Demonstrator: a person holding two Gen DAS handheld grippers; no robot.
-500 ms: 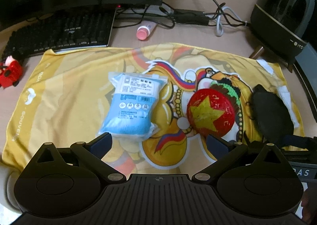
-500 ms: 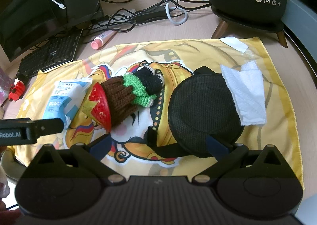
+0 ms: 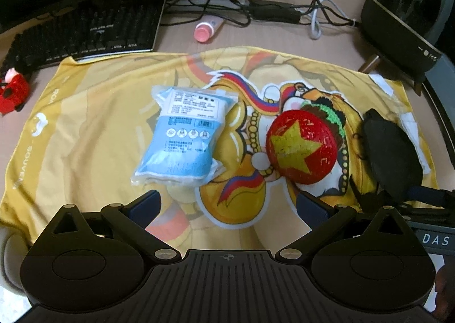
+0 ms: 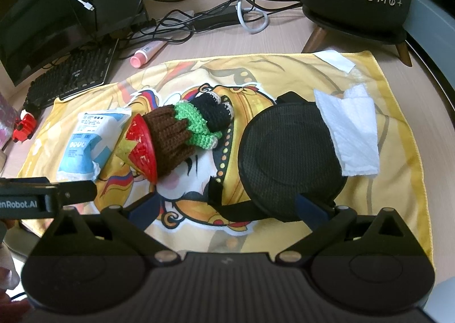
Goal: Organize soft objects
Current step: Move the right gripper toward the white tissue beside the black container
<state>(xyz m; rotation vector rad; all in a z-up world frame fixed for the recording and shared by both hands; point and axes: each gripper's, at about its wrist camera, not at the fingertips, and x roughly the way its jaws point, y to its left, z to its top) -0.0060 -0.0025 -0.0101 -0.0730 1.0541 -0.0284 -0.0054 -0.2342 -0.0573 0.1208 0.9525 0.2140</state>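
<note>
I hold both the left gripper (image 3: 227, 205) and right gripper (image 4: 227, 203) above the yellow cloth (image 3: 93, 123), jaws spread wide, pinching nothing; blue packet (image 3: 182, 138) lies ahead.

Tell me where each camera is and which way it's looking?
Left wrist: sits on the left gripper, tilted down over the yellow cloth, facing the blue packet; its open fingers show.
Right wrist: sits on the right gripper, tilted down at the black round pad and white tissue; its open fingers show, plus the left gripper's finger.
Both see the cloth, packet, crochet doll and keyboard.
</note>
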